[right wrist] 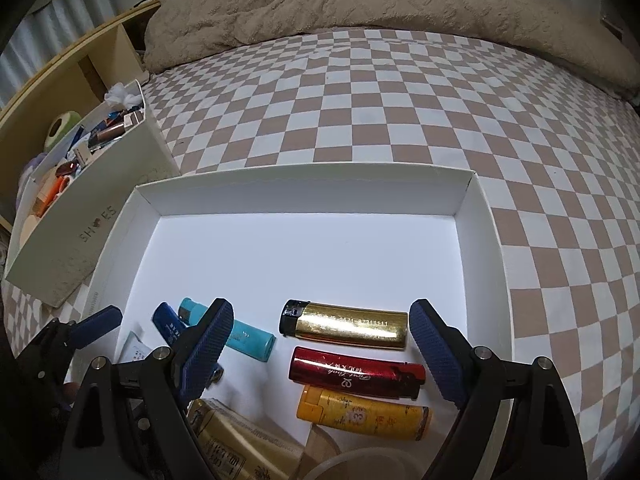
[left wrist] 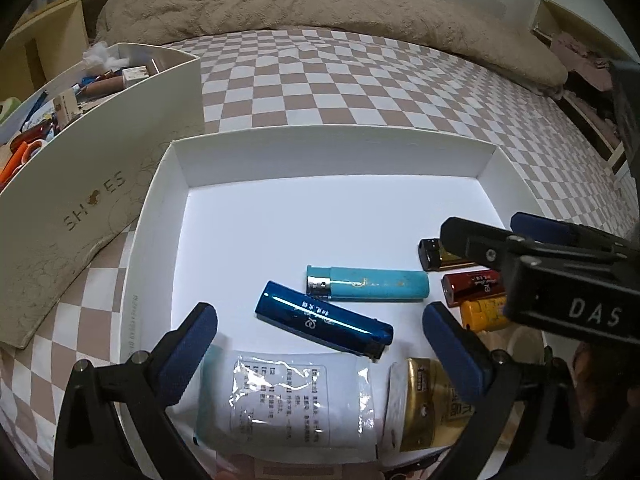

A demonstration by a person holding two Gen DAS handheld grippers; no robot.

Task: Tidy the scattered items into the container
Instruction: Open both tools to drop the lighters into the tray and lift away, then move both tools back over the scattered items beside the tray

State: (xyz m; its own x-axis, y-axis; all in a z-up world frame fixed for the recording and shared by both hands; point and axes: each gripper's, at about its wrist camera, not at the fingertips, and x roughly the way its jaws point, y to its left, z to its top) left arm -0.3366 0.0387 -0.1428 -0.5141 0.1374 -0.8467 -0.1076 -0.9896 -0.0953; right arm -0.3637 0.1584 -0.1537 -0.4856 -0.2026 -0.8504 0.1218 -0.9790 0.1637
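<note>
Tools [left wrist: 320, 344] [right wrist: 320, 344] wide apart, empty

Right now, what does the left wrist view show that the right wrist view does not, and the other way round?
Only the left wrist view shows the whole dark blue lighter and the printed clear sachet. Only the right wrist view shows the gold lighter, red lighter and yellow lighter unobstructed. Both show the white tray, the light blue lighter and the shoe box.

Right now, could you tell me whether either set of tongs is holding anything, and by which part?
Nothing is held: the left tongs and right tongs both stand open above the lighters.
</note>
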